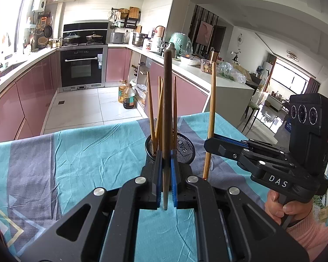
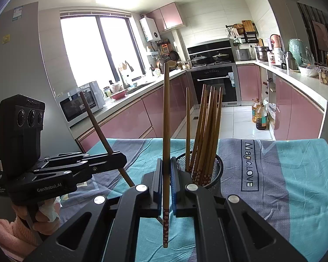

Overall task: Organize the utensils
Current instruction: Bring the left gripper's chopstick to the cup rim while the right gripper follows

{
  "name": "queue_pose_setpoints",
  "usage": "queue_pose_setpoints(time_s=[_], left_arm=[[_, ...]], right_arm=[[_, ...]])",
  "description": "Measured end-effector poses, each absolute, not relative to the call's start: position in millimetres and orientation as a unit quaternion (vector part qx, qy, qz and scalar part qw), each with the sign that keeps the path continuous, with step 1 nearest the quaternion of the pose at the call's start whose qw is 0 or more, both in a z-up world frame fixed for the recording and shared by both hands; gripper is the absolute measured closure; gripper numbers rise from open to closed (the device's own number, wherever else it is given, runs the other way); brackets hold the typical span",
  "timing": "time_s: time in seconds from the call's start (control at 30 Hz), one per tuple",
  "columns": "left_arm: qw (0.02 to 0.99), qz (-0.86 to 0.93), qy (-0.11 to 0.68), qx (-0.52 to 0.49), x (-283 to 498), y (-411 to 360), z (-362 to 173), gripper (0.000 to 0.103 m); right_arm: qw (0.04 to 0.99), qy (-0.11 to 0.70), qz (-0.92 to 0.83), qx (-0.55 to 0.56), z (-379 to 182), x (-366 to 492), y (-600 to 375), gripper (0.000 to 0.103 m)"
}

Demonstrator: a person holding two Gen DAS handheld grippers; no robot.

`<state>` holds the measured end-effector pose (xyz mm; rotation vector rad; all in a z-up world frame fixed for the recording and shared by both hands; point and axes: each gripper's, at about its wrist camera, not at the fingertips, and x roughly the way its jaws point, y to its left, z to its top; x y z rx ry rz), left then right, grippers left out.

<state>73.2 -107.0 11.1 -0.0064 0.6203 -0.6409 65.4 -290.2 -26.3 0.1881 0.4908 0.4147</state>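
Left tool [image 1: 165,174] clamped on dark chopstick [image 1: 166,109], right tool [image 2: 166,183] on bamboo chopstick [image 2: 165,131]. Keep upright, lower tips inside mesh holder [image 2: 216,170], then release.

cabinets [image 2: 129,122] pink | floor [image 1: 83,104] white tile | window [image 2: 98,48] bright | oven [image 1: 82,67] black

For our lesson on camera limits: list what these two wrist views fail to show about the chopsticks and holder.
- Mesh holder base: left wrist view, hidden behind left gripper.
- Holder's bottom, inside: right wrist view, chopsticks in holder crowd it; exact count unclear.
- Dark chopstick lower tip: left wrist view, blurred between fingers.
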Motion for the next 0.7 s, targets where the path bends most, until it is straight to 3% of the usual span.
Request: queue_pose_setpoints(time_s=[0.7], left_arm=[[0.905, -0.309, 0.293, 0.005, 75, -111, 22, 0.096]], right_arm=[[0.947, 0.231, 0.206, 0.09, -20, 67, -293, 0.097]])
